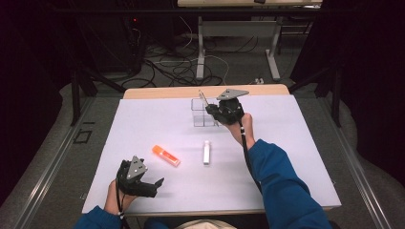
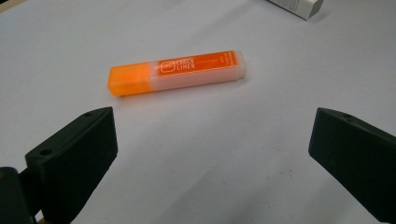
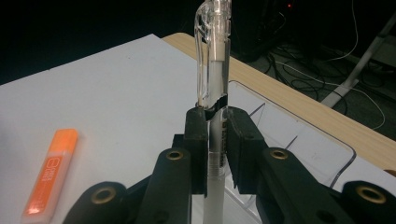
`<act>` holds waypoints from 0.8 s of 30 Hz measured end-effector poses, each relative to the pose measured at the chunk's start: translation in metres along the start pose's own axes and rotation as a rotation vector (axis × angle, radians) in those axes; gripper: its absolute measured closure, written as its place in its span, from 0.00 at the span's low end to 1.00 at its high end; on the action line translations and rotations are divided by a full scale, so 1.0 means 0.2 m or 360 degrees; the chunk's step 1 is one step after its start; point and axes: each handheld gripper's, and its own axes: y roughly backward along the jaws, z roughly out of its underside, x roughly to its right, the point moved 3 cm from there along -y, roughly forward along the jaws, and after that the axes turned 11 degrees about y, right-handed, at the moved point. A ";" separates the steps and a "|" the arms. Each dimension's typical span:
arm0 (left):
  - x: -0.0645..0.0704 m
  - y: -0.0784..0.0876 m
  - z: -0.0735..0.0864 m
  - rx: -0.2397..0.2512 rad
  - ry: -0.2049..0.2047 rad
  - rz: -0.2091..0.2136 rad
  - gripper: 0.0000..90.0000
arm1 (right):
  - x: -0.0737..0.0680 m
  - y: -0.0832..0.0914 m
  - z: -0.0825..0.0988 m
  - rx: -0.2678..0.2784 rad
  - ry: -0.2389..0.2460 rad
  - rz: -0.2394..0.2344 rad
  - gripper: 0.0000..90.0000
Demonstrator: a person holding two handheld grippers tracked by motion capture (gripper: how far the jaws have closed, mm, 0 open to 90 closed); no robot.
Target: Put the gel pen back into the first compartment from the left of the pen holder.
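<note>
Clear plastic pen was seen clamped upright between the jaws of the right gripper, clip end up, its long axis running vertically out of the grip. In the high view the right gripper was held at the far side of the sheet, directly over the transparent divided box, the pen rising just above the box rim. In the right gripper view the box wall was noted just beyond and below the jaws, to their right. The pen's lower end was hidden behind the jaws; whether it had entered a compartment could not be told.

The left gripper was held low near the front edge, jaws spread wide and holding nothing. The orange highlighter was recorded straight ahead of those jaws, lying flat on the white sheet, its long axis set crosswise to the line of approach, cap end toward the left jaw. It lay near but apart from the jaws. A white tube lay farther off, between the two grippers, with its end just visible beyond the highlighter in the left gripper view.

Judged: the pen was being lowered into the box. The highlighter lay nearer the left gripper, so it was likely the next pick; a short advance forward would bring the jaws astride its narrow width.
</note>
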 end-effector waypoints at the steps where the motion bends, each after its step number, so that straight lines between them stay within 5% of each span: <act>1: 0.00 0.00 0.00 -0.0002 -0.0001 0.0001 0.01 | 0.00 0.00 0.00 -0.0002 -0.0002 -0.0003 0.88; 13: 0.00 0.00 0.00 -0.0002 0.0002 0.0011 0.01 | 0.02 -0.03 -0.02 -0.0006 -0.0004 0.0015 0.88; 24: 0.00 0.00 0.00 -0.0004 0.0000 0.0011 0.01 | 0.04 -0.07 -0.05 0.0077 -0.0010 0.0065 0.88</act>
